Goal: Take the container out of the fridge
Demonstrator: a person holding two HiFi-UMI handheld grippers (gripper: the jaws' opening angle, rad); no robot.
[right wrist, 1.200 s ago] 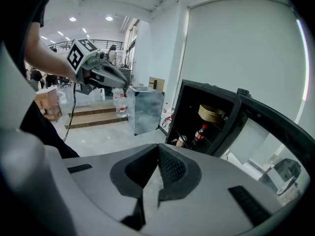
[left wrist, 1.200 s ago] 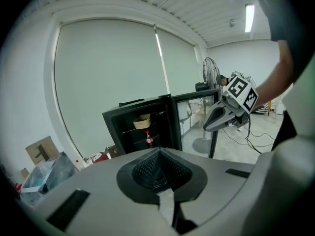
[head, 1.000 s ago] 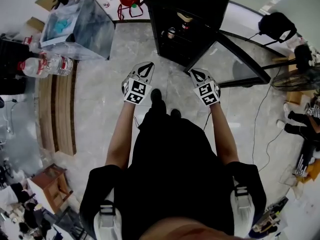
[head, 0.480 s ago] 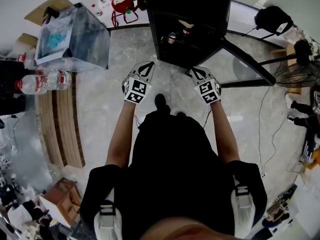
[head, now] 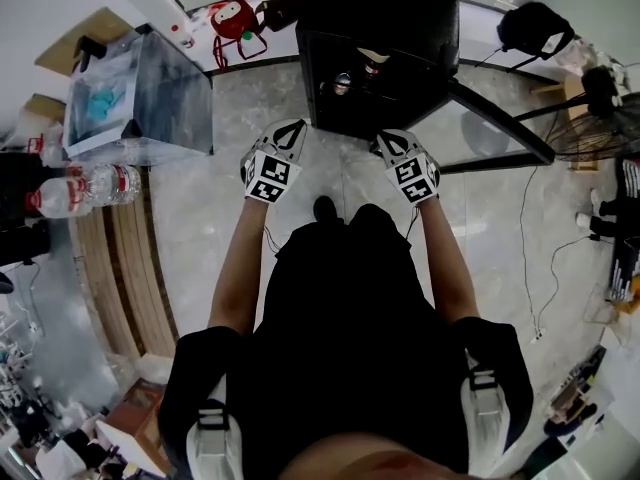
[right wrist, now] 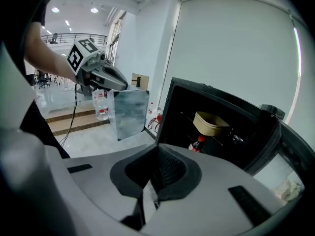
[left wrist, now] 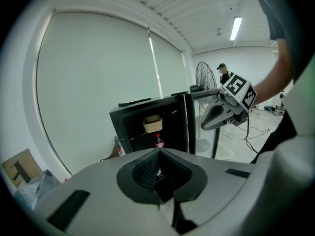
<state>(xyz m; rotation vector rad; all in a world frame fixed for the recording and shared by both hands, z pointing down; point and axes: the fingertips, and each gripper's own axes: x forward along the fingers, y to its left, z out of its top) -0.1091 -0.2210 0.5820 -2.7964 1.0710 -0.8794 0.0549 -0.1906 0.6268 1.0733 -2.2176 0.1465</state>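
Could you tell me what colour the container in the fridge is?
Beige container; clearest in right gripper view.

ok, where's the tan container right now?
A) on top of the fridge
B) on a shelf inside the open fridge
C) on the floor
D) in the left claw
B: the container sits on a shelf inside the open fridge, with a red-capped bottle below it.

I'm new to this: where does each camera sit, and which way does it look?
Head view: on the person's head, looking steeply down at both forearms, the left gripper, the right gripper and the open fridge ahead.
Left gripper view: on the left gripper, looking along its shut jaws at the fridge; the right gripper shows.
Right gripper view: on the right gripper, likewise; the left gripper shows.
Shared: both see the container inside.
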